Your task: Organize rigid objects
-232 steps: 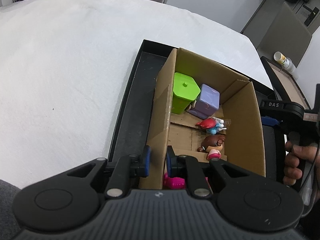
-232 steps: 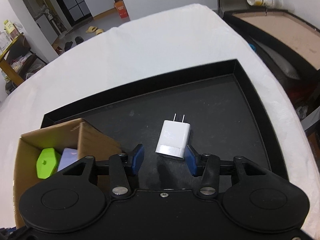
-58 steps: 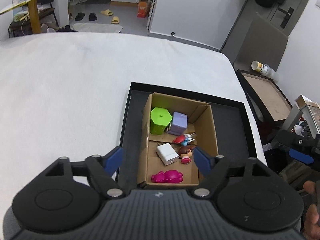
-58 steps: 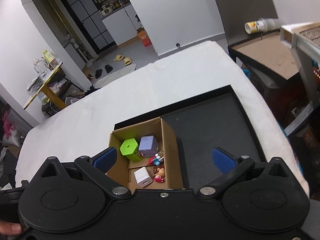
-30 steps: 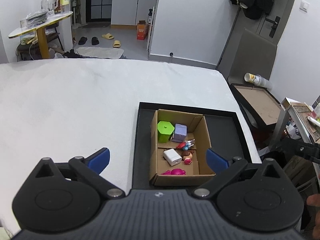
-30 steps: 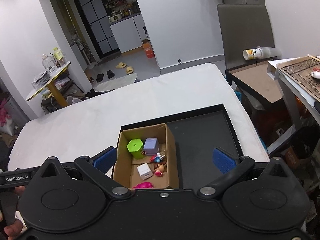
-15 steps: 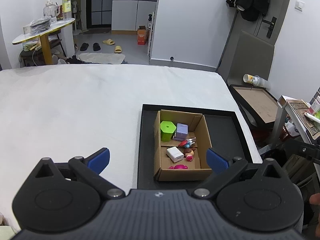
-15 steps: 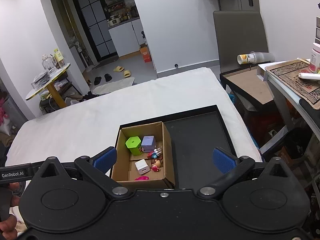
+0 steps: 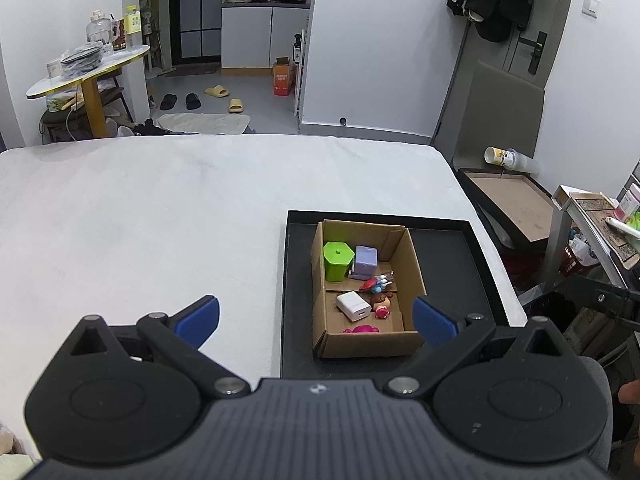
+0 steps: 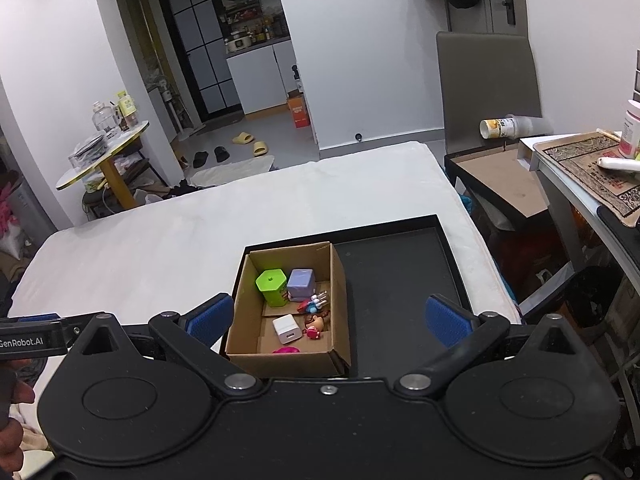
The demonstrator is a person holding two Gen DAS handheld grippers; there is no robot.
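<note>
A cardboard box (image 9: 412, 264) stands in the left half of a black tray (image 9: 452, 264) on the white table. In it lie a green hexagonal container (image 9: 338, 260), a purple cube (image 9: 366, 260), a white charger (image 9: 353, 305), small figurines (image 9: 380, 302) and a pink toy (image 9: 362, 329). The box (image 10: 338, 280), tray (image 10: 400, 280), green container (image 10: 273, 286), purple cube (image 10: 301, 283) and charger (image 10: 286, 329) also show in the right wrist view. My left gripper (image 9: 316, 320) and right gripper (image 10: 328, 320) are wide open and empty, held high and back from the box.
The white table (image 9: 160, 216) stretches left of the tray. A second dark tray with a brown base (image 10: 500, 176) and a tipped cup (image 10: 496, 127) stand to the right, beside a side table (image 10: 588, 168). A grey chair (image 10: 486, 80) is behind.
Both grippers have risen and pulled back from the box, which looks smaller now. Earlier the white charger went from the tray into the box. Both jaws stay wide open.
</note>
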